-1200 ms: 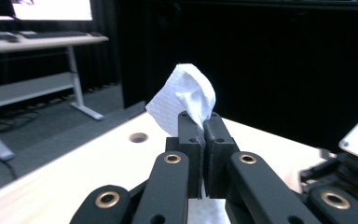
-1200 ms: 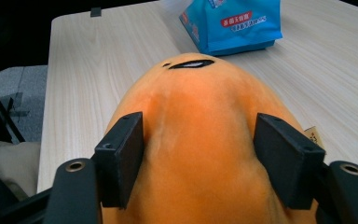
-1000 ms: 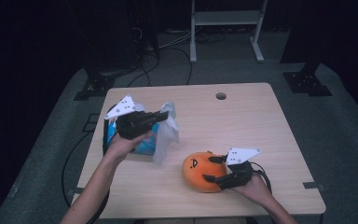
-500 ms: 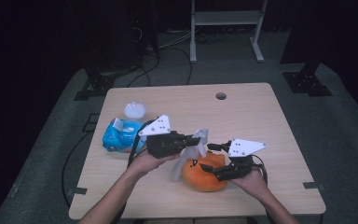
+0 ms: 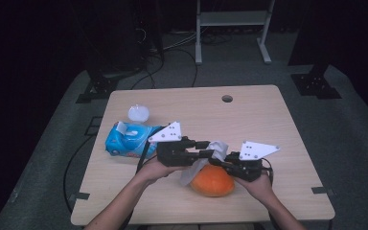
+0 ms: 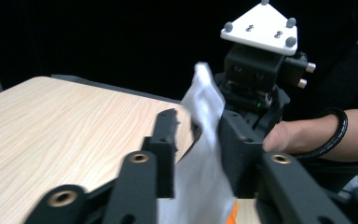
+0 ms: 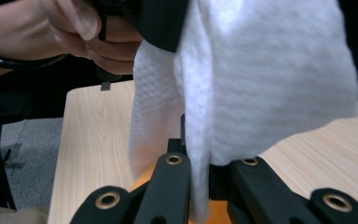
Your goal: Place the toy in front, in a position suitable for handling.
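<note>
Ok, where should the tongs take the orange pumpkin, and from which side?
Grip the orange pumpkin across its rounded flanks, coming down from above: it sits low and wide on the table, and the white wipe drapes over its left top, so the right part is freer.

Bare wood fills the light wooden worktop [image 5: 268,120] from 12 to 3 o'clock, broken only by a small round cable hole [image 5: 227,98]. At 9 o'clock a blue plastic pack of wet wipes [image 5: 128,140] lies with a small clear round lid [image 5: 138,113] just behind it, narrowing the left side. At 6 o'clock the round orange pumpkin [image 5: 213,180] blocks the front, a white paper wipe [image 5: 203,160] hanging over it between both grippers' jaws.
</note>
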